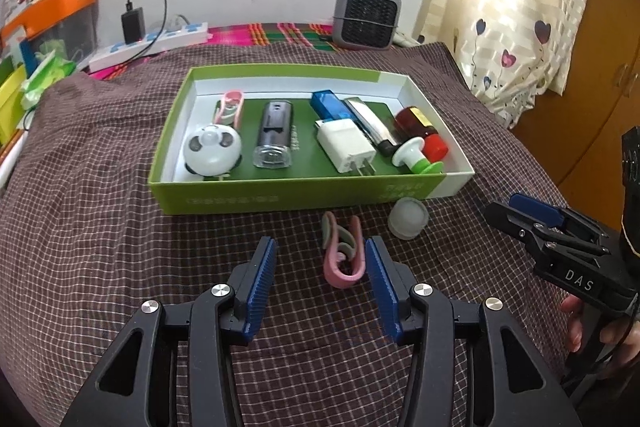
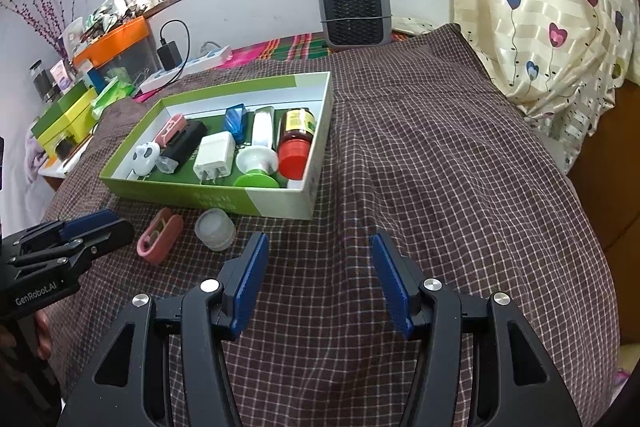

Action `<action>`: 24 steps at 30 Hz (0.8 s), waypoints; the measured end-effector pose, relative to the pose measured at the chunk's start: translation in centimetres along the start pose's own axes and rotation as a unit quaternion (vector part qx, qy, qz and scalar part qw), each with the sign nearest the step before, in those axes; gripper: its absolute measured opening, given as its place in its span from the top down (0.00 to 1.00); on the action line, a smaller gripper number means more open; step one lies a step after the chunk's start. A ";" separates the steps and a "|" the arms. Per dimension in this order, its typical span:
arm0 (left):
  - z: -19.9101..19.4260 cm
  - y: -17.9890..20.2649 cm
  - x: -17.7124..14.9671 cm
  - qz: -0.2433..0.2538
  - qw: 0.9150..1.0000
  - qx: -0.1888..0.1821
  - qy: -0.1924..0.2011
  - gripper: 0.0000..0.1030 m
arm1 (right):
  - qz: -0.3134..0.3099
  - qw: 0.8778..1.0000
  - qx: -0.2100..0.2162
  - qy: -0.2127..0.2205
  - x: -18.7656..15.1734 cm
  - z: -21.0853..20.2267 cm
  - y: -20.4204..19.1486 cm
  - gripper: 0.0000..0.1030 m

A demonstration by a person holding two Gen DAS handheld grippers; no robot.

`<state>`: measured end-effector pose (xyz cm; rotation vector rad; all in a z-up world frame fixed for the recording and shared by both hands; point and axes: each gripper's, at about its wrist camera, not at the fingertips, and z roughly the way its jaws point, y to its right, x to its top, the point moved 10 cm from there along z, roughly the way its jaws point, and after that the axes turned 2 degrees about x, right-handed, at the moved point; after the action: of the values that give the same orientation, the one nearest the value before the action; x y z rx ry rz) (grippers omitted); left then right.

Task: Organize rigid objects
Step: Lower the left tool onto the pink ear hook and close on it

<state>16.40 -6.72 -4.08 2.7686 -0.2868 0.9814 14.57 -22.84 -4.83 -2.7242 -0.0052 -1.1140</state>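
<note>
One pink clip (image 1: 343,254) lies between left gripper (image 1: 321,281) fingers.

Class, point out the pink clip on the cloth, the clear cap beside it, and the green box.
pink clip (image 1: 343,255), left wrist view, its middle
clear cap (image 1: 408,218), left wrist view, its top
green box (image 1: 256,195), left wrist view, near wall

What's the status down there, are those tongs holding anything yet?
Left tongs open, empty, lined up on pink clip. Right tongs open, empty over cloth. Frosted cap also outside green box. Nothing blocking.
</note>
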 end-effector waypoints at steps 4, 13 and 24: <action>0.5 0.8 -0.2 0.004 1.000 -0.004 -0.005 0.53 | 0.003 1.000 -0.001 -0.001 -0.2 -0.1 0.7 0.47; 2.0 1.6 -0.9 0.008 1.000 0.000 -0.020 0.53 | 0.010 1.000 -0.001 -0.003 -0.6 -0.3 1.8 0.47; 3.0 1.4 -0.8 0.018 0.999 0.024 -0.020 0.53 | 0.010 1.000 0.001 -0.003 -0.6 -0.3 2.0 0.47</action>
<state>17.21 -8.74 -6.71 2.8386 -0.3242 0.9547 14.06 -24.84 -5.40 -2.7184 0.0195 -1.1010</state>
